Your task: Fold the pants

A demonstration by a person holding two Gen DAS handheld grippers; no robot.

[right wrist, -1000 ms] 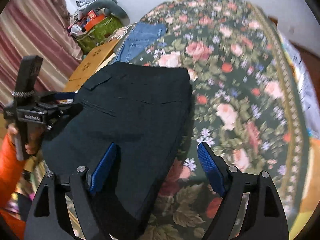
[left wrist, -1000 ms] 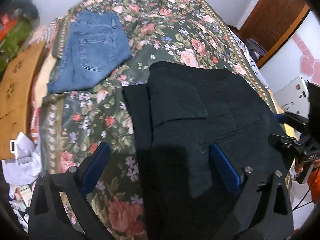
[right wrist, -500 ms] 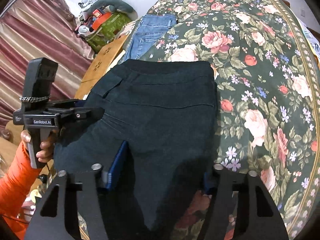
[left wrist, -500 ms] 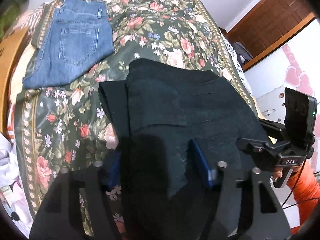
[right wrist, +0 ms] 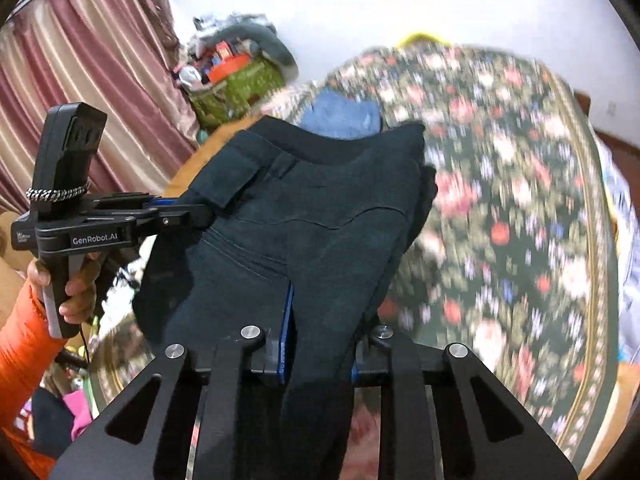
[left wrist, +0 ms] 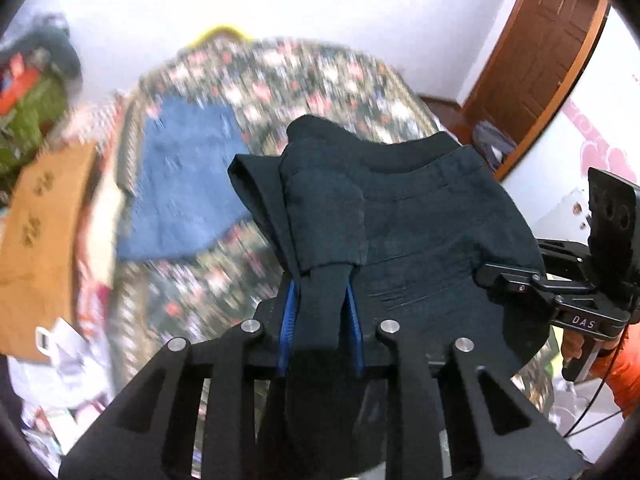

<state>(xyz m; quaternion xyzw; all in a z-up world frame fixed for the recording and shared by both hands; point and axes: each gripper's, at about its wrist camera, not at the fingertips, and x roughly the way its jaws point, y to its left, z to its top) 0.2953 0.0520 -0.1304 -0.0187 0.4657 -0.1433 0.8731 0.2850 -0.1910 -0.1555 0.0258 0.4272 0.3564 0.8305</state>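
Your left gripper has its blue-padded jaws clamped on a bunched fold of the dark, almost black fabric pants, and your right gripper pinches the same garment the same way along its near edge. Between the two grippers the pants hang lifted above the dark green quilted bedspread with pink and red roses, sagging in the middle, with a flapped pocket facing up on the left-gripper side. Beyond the pants, a folded pair of blue denim jeans lies flat on the bedspread. Left of the jeans, off the bed's edge, stands a tan wooden panel with paw-print cutouts.
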